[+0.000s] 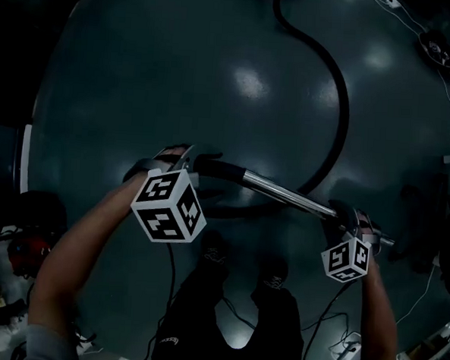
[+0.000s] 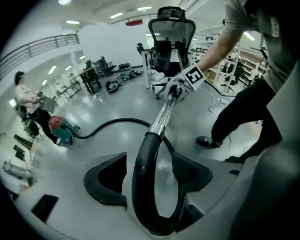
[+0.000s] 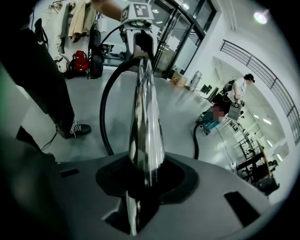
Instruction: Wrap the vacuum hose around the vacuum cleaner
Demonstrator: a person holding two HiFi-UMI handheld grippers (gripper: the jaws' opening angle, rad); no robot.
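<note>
The vacuum wand hangs level above the dark floor, borne by both grippers. My left gripper [image 1: 182,159] [image 2: 150,180] has the wand's black curved handle [image 2: 140,173] between its jaws; the handle leans on the right pad and a slit of floor shows beside the left pad, so it is open. On the chrome tube [image 1: 285,193] [image 3: 143,117] my right gripper [image 1: 350,217] [image 3: 143,180] is shut. The black hose [image 1: 340,106] [image 2: 112,123] curves away over the floor to the teal vacuum cleaner [image 2: 61,131] [image 3: 208,124] far off.
The holder's legs and shoes [image 1: 213,254] are just below the wand. Thin cables [image 1: 438,51] trail at the right, a red bag [image 1: 31,247] lies at the left. An office chair [image 2: 171,42] stands behind, and another person [image 2: 23,96] is beside the vacuum cleaner.
</note>
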